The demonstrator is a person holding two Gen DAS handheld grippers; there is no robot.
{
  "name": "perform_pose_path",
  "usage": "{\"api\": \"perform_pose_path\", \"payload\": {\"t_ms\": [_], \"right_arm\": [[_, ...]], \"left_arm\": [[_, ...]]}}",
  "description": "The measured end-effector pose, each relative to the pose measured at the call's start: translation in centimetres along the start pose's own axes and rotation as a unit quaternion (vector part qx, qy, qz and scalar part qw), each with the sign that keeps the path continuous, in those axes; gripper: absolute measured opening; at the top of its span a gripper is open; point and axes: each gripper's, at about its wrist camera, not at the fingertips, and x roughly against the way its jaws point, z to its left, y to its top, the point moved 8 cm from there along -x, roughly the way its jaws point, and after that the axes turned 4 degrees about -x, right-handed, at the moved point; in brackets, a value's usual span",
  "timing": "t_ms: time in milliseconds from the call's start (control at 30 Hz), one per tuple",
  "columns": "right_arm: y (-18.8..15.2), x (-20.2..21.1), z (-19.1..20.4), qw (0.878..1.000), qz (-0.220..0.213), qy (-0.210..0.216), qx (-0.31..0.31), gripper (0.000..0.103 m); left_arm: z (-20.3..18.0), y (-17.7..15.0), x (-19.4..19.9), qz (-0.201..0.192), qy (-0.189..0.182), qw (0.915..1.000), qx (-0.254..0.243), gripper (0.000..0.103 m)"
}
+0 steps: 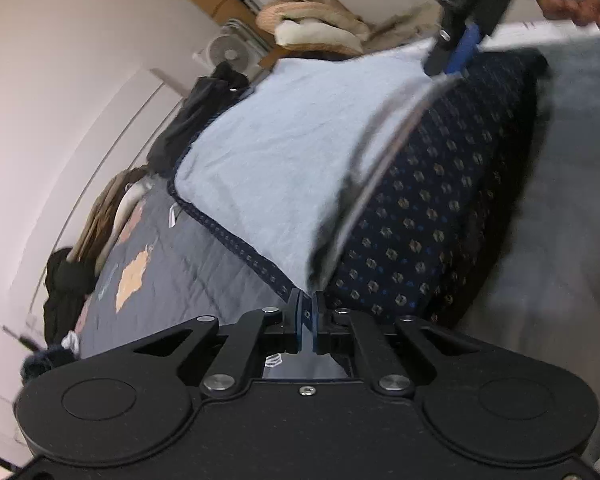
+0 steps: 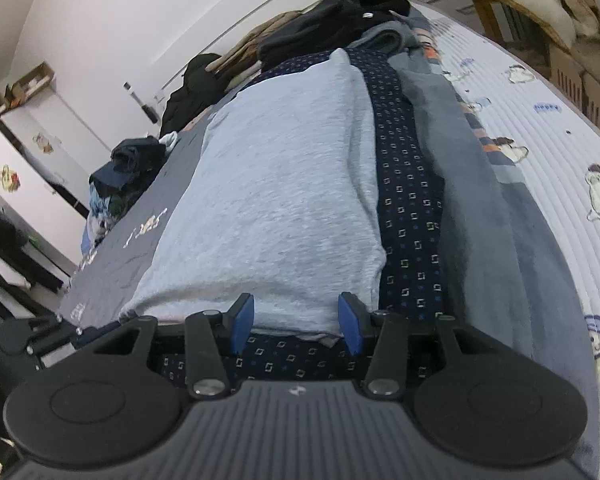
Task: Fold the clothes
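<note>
A light grey garment [image 1: 284, 148] lies on a dark navy patterned cloth [image 1: 432, 208] on the bed. My left gripper [image 1: 308, 314] is shut on the near corner of the navy patterned cloth, with the grey garment's edge right above it. In the right wrist view the grey garment [image 2: 276, 184] lies folded lengthwise on the navy cloth [image 2: 408, 200]. My right gripper [image 2: 296, 322] is open, its blue pads either side of the garment's near edge. The right gripper also shows in the left wrist view [image 1: 456, 52] at the garment's far end.
A grey quilt [image 1: 180, 260] covers the bed. Dark clothes [image 2: 332, 20] are piled at the far end and more clothes [image 2: 128, 164] at the left edge. A grey blanket [image 2: 472, 200] and a white printed quilt [image 2: 560, 152] lie to the right. A fan [image 1: 224, 52] stands by the wall.
</note>
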Motion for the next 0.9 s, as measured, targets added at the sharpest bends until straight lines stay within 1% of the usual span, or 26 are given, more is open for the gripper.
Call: {"api": "perform_pose_path", "payload": {"t_ms": [67,133,167,200,233,267,300,400,433,467,500,533,600,633,700,733,800,833,867,900], "right_arm": [[0.1,0.1,-0.1,1.0,0.0,0.001,-0.004,0.046],[0.1,0.4,-0.1,1.0,0.001,-0.002,-0.002,0.046],[0.1,0.4,-0.3,1.0,0.001,-0.003,-0.004,0.046],[0.2,0.5,-0.5,1.0,0.002,-0.005,-0.005,0.046],[0.2,0.5,-0.6,1.0,0.003,-0.009,-0.003,0.046],[0.2,0.4,-0.8,1.0,0.003,-0.015,-0.002,0.046],[0.1,0.3,-1.0,1.0,0.004,-0.02,-0.002,0.046],[0.0,0.3,-1.1,1.0,0.007,-0.021,0.002,0.046],[0.0,0.3,-1.1,1.0,0.009,-0.022,0.006,0.046],[-0.1,0.3,-1.0,1.0,0.01,-0.023,0.01,0.046],[-0.1,0.3,-1.0,1.0,0.011,-0.025,0.014,0.046],[-0.1,0.3,-1.0,0.999,0.012,-0.027,0.016,0.046],[-0.2,0.4,-1.2,0.999,0.014,-0.028,0.017,0.046],[-0.3,0.4,-1.3,0.999,0.014,-0.029,0.017,0.046],[-0.1,0.5,-1.4,0.999,0.012,-0.029,0.016,0.046],[-0.1,0.6,-1.3,0.999,0.011,-0.029,0.017,0.046],[-0.1,0.7,-1.1,0.999,0.006,-0.029,0.018,0.046],[0.0,0.8,-1.0,0.999,0.004,-0.029,0.02,0.046],[-0.1,0.9,-0.8,0.999,0.0,-0.031,0.026,0.047],[-0.1,1.0,-0.6,0.999,-0.003,-0.034,0.032,0.047]], "left_arm": [[1.1,1.1,0.9,-0.025,-0.014,0.9983,0.052,0.006],[2.2,2.5,1.5,-0.045,-0.035,0.9911,0.12,0.006],[2.7,3.0,1.3,-0.053,-0.053,0.9839,0.162,0.007],[3.3,3.6,1.2,-0.061,-0.07,0.9746,0.204,0.008],[3.8,4.1,1.0,-0.068,-0.087,0.9632,0.245,0.01],[4.4,4.7,0.9,-0.075,-0.104,0.9497,0.286,0.013],[4.5,5.0,0.3,-0.076,-0.116,0.94,0.312,0.014],[4.0,5.0,-2.4,-0.049,-0.137,0.919,0.366,0.023],[3.5,4.4,-3.7,-0.022,-0.142,0.9115,0.385,0.025],[2.7,3.8,-4.7,0.003,-0.15,0.9056,0.397,0.025],[2.3,3.6,-4.8,0.002,-0.144,0.9053,0.4,0.026],[2.0,3.4,-4.6,-0.005,-0.136,0.9073,0.398,0.026],[1.4,3.5,-3.8,-0.007,-0.134,0.9132,0.385,0.026],[1.3,3.5,-3.4,-0.006,-0.135,0.9176,0.374,0.026],[1.2,3.3,-2.7,-0.004,-0.136,0.9174,0.374,0.028],[1.5,3.0,-2.4,-0.005,-0.138,0.9104,0.39,0.03],[1.7,2.3,-1.8,-0.016,-0.142,0.8989,0.414,0.04],[1.5,2.2,-1.6,-0.022,-0.141,0.8963,0.42,0.053],[1.3,2.1,-1.2,-0.021,-0.139,0.8964,0.42,0.063],[1.2,2.1,-1.0,-0.023,-0.132,0.8983,0.418,0.066]]}}
